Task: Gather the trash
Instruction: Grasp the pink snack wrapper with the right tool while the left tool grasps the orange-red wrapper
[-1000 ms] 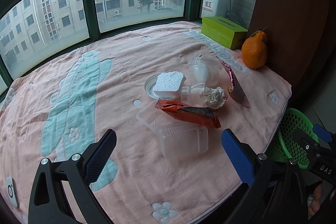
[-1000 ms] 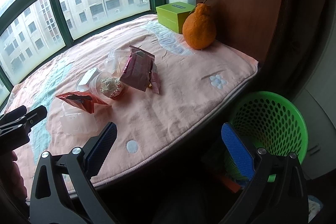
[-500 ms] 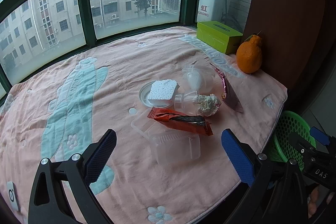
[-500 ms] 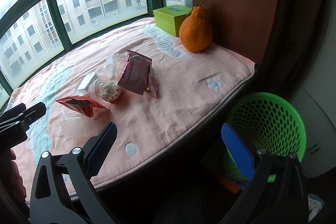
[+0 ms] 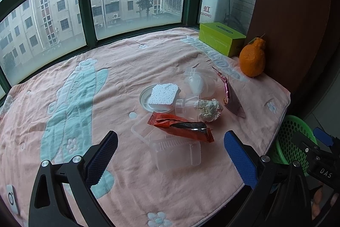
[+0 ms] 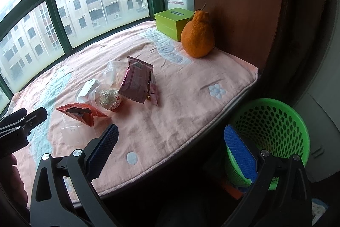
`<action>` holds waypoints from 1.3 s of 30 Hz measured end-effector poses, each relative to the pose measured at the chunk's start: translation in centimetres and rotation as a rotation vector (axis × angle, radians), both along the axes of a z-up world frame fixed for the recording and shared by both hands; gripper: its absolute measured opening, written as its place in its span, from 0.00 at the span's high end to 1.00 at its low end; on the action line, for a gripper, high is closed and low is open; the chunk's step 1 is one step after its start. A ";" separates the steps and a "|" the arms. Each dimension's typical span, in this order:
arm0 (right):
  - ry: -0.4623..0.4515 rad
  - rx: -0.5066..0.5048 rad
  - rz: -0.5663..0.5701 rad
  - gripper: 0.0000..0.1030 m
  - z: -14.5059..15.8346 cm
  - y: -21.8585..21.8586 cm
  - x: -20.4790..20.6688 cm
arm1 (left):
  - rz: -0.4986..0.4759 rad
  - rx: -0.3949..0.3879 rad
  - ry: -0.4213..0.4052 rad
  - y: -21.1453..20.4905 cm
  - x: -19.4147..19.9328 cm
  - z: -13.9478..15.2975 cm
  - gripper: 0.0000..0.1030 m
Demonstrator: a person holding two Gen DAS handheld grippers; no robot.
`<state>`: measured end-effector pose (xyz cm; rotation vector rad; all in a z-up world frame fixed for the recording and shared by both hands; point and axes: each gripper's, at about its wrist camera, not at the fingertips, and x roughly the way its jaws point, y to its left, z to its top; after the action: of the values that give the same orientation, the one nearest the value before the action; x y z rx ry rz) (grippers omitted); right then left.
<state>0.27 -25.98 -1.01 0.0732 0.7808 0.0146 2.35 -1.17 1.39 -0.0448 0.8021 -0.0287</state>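
both grippers hanging open, empty: left gripper (image 5: 170, 154), right gripper (image 6: 171, 147). orange wrapper (image 5: 180, 123) looking light, crinkly, slippery; pinching its flat free end probably safest

The blanket (image 5: 119, 69) is salmon pink with pale teal figures and small white flowers. On it, the torn wrapper (image 5: 180, 126) is orange-red with a dark opening, and the pouch (image 6: 137, 82) at two o'clock from it is maroon. The foam block (image 5: 163, 94) is white. The box (image 6: 172, 21) is lime green, the fruit (image 6: 197, 35) deep orange. The basket (image 6: 274, 127) is bright green with holes. Both claws carry blue pads (image 5: 240, 160).
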 end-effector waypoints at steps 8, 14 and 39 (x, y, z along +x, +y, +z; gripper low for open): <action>0.009 0.060 0.053 0.04 0.5 0.2 2.3 | 0.021 -0.006 0.012 1.2 0.8 -0.2 0.06; 0.042 0.132 0.115 0.05 0.1 0.7 5.4 | 0.034 -0.010 0.020 2.2 1.4 -0.6 0.06; 0.264 0.412 0.188 0.13 -6.2 1.7 19.7 | 0.015 -0.112 0.103 5.7 5.0 -3.4 0.06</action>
<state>19.93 -24.26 -7.22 0.3984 1.0376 0.3507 7.32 4.48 -2.03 -0.1598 0.9030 -0.0575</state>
